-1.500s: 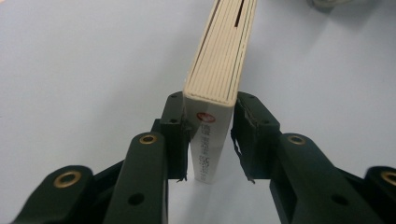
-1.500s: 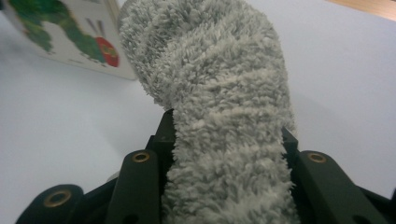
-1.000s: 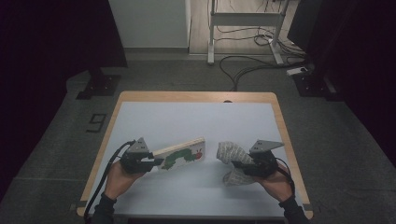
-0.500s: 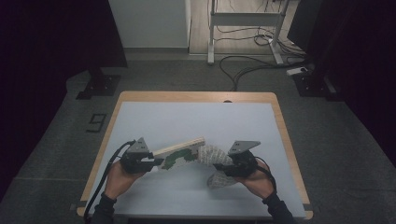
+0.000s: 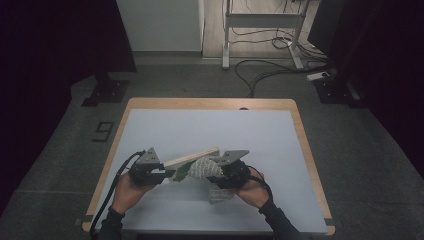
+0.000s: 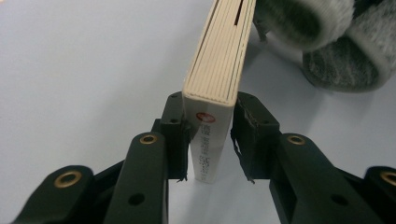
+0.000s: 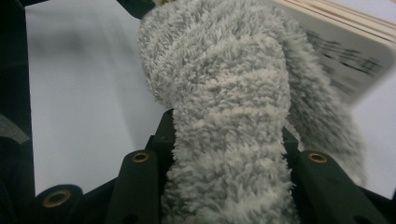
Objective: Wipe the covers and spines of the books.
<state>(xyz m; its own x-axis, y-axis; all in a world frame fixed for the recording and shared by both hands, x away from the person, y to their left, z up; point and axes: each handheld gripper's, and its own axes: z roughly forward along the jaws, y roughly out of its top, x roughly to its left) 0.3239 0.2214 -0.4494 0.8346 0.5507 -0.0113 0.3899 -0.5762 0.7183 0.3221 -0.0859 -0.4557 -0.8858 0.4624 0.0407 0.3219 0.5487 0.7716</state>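
Left gripper [image 5: 167,173] clamped on a board book [image 5: 192,159], jaws pressed to both covers at the spine end; same grip seen close in the left gripper view [image 6: 208,133], book [image 6: 219,70] held on edge, page block up, running away from the jaws. Right gripper [image 5: 214,176] closed on a grey fluffy cloth [image 5: 202,167], pile bulging out between the jaws in the right gripper view [image 7: 227,140]. Cloth [image 7: 224,93] bunched, draped against the far end of the book, touching it; a loose tail hanging below the right gripper down to the table [image 5: 210,130]. Book raised off the table, tilted, far end higher, green cover facing the near edge. Both tools just beside each other, book between them, at the near-middle of the table, well apart from the far edge. In the left gripper view, cloth [image 6: 327,46] sitting just beyond and right of the book's far end. Book corner [image 7: 345,51] showing behind the cloth in the right gripper view. Left hand [image 5: 127,185] and right hand [image 5: 252,187] wrapped round the gripper bodies. Cable trailing from the left gripper toward the near table edge.
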